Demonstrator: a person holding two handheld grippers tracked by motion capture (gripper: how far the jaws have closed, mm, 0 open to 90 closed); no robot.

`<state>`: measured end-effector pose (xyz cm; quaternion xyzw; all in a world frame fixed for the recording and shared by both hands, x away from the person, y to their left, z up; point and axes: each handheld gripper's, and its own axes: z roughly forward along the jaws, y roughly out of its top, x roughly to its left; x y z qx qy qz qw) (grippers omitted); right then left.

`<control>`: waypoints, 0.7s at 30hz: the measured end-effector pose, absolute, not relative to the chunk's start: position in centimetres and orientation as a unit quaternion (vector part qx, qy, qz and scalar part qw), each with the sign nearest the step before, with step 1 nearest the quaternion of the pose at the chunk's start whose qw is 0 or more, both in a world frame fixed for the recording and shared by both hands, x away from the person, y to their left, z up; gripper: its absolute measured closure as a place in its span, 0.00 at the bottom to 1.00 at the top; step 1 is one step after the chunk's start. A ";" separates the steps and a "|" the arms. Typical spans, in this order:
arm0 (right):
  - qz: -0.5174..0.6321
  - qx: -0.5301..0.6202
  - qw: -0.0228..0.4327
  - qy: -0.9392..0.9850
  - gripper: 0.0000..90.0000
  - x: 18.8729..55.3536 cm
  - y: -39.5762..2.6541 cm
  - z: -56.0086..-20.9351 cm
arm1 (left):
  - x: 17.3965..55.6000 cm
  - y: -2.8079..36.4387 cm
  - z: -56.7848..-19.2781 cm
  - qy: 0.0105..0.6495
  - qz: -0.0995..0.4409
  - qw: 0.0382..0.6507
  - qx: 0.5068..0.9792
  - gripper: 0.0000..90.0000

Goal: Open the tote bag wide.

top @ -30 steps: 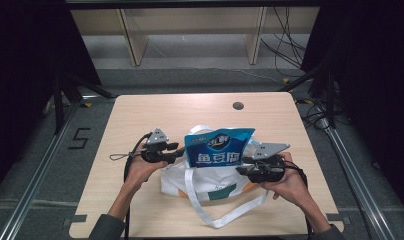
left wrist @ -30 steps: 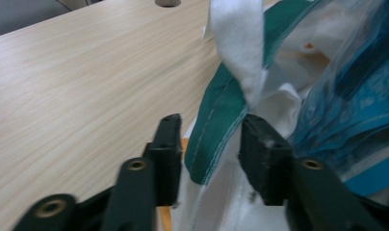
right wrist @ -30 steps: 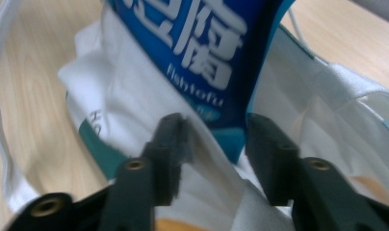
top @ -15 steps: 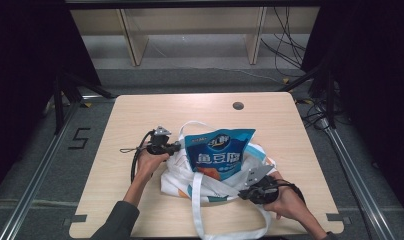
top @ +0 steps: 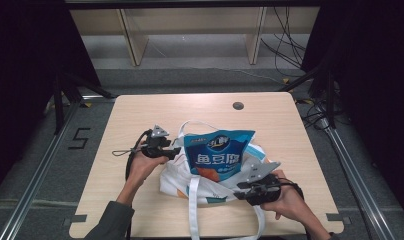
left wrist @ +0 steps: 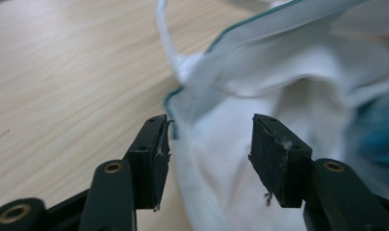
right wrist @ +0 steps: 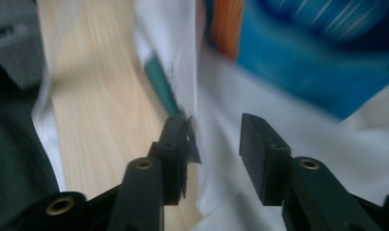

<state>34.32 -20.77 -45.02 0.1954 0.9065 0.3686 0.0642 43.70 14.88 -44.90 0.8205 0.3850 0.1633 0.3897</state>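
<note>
Tongs of both hands, left (left wrist: 209,154) and right (right wrist: 214,147), just opened, straddle white bag (top: 177,175) cloth unclamped.

High view: desk (top: 140,125) evenly lit from above, no hard shadows, no glare; surroundings at both sides fall off to near black. Image soft and low-detail, though the print on the blue packet (top: 217,152) is readable. Left gripper view: jaws sharp, white bag (left wrist: 289,91) beyond them out of focus, wood grain blurs toward the top. Right gripper view: motion-smeared, colours streaked, dark blurred mass at the left edge.
</note>
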 end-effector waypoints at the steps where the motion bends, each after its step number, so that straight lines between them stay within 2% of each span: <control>1: 0.383 0.209 0.083 0.896 0.67 34.3 -21.2 -44.0 | 43.2 14.7 -44.6 0.388 0.157 0.404 0.814 0.53; 4: 0.418 0.225 0.139 0.869 0.67 34.6 -22.6 -41.5 | 42.1 14.1 -44.4 0.380 0.148 0.424 0.808 0.59; 10: 0.426 0.271 0.220 0.834 0.67 35.8 -25.1 -39.2 | 41.1 13.3 -45.1 0.362 0.135 0.440 0.811 0.83; 13: 0.398 0.288 0.228 0.840 0.63 37.0 -25.2 -39.8 | 40.3 12.8 -45.7 0.361 0.108 0.445 0.813 0.87; 16: 0.382 0.291 0.224 0.848 0.65 38.7 -24.6 -40.8 | 39.1 12.3 -46.1 0.342 0.101 0.431 0.829 0.90; 17: 0.380 0.285 0.223 0.851 0.67 39.1 -24.4 -41.0 | 38.6 12.1 -46.2 0.340 0.096 0.428 0.832 0.91; 19: 0.378 0.283 0.223 0.853 0.80 39.8 -23.8 -41.3 | 37.4 11.8 -46.6 0.322 0.094 0.409 0.848 0.92; 21: 0.363 0.287 0.258 0.848 0.92 40.7 -23.2 -41.2 | 35.8 11.7 -47.2 0.299 0.102 0.389 0.866 0.93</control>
